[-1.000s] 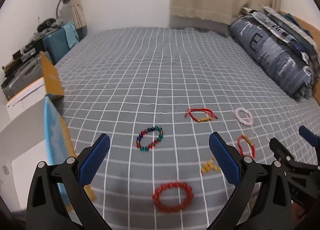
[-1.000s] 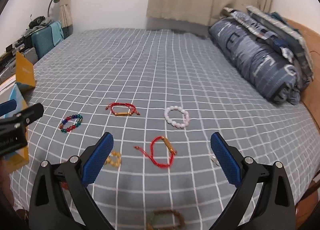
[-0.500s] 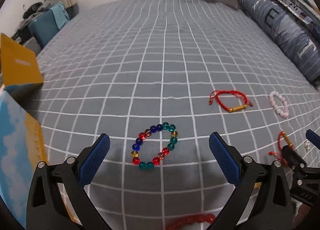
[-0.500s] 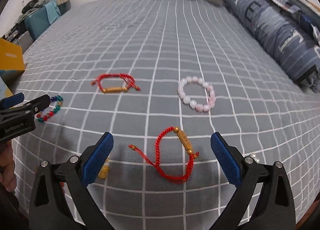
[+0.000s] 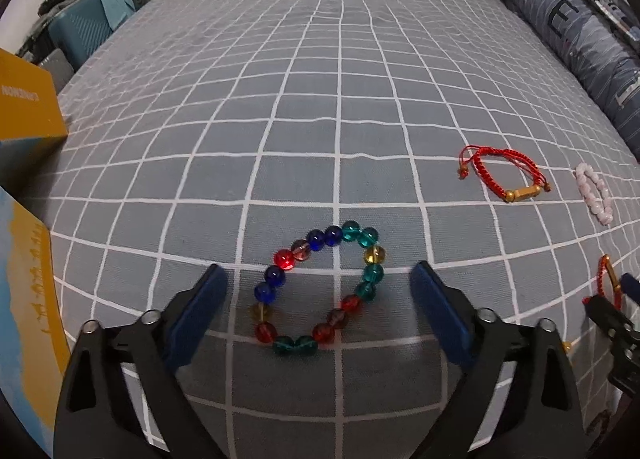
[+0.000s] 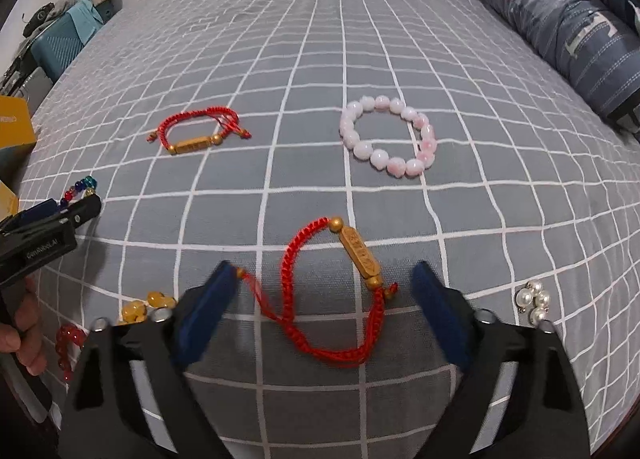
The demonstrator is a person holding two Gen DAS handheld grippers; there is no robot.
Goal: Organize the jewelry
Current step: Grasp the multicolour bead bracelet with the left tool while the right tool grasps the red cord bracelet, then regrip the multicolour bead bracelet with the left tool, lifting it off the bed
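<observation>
My left gripper (image 5: 320, 311) is open, low over the grey checked bed, its blue pads on either side of a multicoloured glass-bead bracelet (image 5: 362, 291). My right gripper (image 6: 324, 307) is open too, straddling a red cord bracelet with a gold tube (image 6: 296, 323). A second red cord bracelet (image 6: 192, 135) and a pink bead bracelet (image 6: 386, 137) lie farther back. Both show in the left wrist view, the red one (image 5: 504, 175) and the pink one (image 5: 594, 191). Neither gripper holds anything.
Pearl earrings (image 6: 534, 301) lie at the right. Amber beads (image 6: 144, 305) and red beads (image 6: 66, 343) lie at the lower left. A yellow and blue box (image 5: 24, 111) stands at the bed's left edge. A folded blue quilt (image 6: 560, 15) lies along the right side.
Both grippers have moved forward and down toward the bed. The coloured bead bracelet now sits between the left pads and the red cord bracelet between the right pads. Both stay open.
</observation>
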